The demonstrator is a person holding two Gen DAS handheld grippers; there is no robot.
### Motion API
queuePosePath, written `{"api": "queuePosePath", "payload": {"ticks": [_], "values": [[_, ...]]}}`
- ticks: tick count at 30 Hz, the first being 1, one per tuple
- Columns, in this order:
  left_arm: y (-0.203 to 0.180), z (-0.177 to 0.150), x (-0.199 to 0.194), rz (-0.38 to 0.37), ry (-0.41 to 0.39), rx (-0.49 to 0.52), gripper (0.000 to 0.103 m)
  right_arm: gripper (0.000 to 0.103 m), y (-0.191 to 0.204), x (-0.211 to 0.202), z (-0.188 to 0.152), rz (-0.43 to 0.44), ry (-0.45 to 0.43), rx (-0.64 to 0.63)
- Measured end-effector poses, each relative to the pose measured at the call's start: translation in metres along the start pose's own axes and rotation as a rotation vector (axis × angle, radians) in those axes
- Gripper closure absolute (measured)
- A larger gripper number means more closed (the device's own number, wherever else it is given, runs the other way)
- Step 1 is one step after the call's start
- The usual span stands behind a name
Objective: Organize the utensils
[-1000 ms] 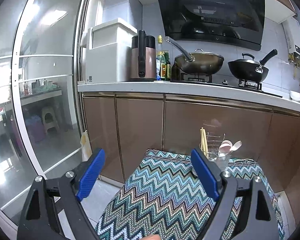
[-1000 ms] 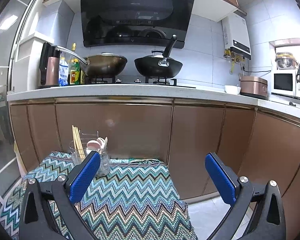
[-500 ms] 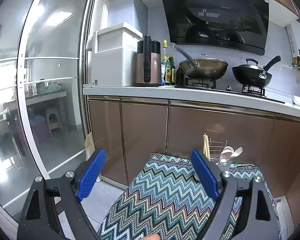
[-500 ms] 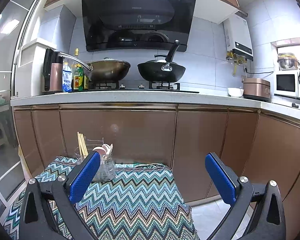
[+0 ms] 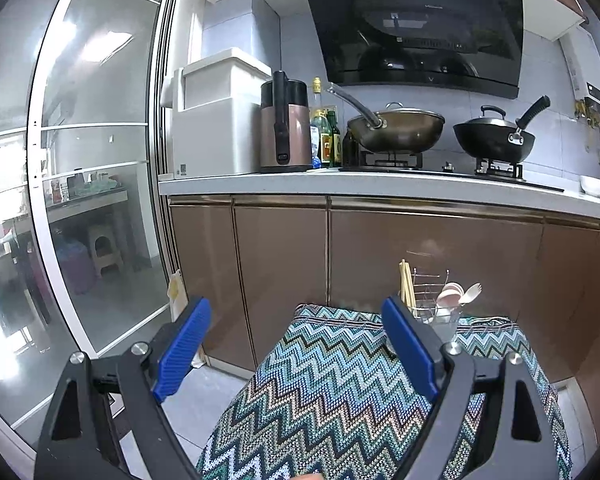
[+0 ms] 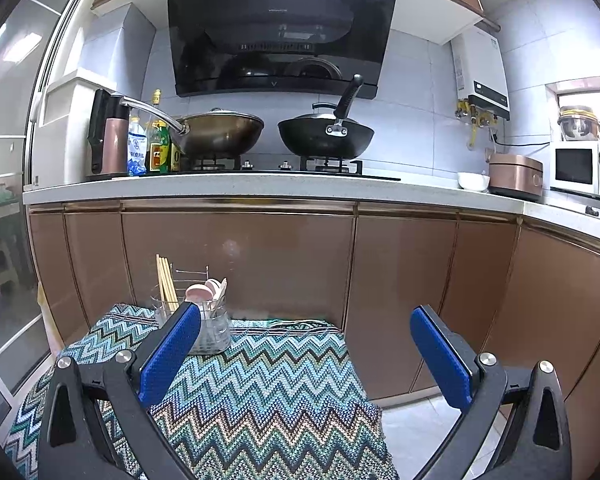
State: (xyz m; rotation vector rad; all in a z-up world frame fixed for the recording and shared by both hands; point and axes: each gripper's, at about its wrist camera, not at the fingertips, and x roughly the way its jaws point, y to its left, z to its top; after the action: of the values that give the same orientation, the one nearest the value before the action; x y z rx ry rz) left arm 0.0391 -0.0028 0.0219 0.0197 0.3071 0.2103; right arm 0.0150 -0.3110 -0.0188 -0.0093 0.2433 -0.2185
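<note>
- Hovering over the zigzag-patterned cloth [image 6: 268, 392] that covers the low bench, the left tool [image 5: 296, 344] and the right tool [image 6: 306, 354] are both spread wide with nothing between their blue pads.
- The utensil holder [image 6: 204, 320], a clear container with a wire rack, stands at the far edge of the cloth, close to the brown cabinet doors [image 6: 240, 264].
- Wooden chopsticks [image 6: 165, 284] stand upright in its left part; pink and pale spoons [image 6: 208, 290] lean in its right part.
- No loose utensil shows on the cloth in either view, so the sorting looks finished, or has not begun with items out of sight; I cannot tell which.
- The step in hand reads as a pause away from the holder, with both tools well short of it.
- If more remains, the next move calls for finding a stray utensil, lowering one open tool around its handle, then carrying it to the matching compartment.
- Reaching into the holder would need care, since the chopsticks stand loose and could tip.
</note>
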Motion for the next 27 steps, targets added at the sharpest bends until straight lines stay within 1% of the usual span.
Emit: {"api": "queuePosePath", "payload": {"ticks": [27], "values": [[0.0011, -0.0028, -0.0001, 0.009, 0.007, -0.005, 0.016, 0.000, -0.0035, 0.0002, -0.0044, -0.018, 0.006, 0.012]]}}
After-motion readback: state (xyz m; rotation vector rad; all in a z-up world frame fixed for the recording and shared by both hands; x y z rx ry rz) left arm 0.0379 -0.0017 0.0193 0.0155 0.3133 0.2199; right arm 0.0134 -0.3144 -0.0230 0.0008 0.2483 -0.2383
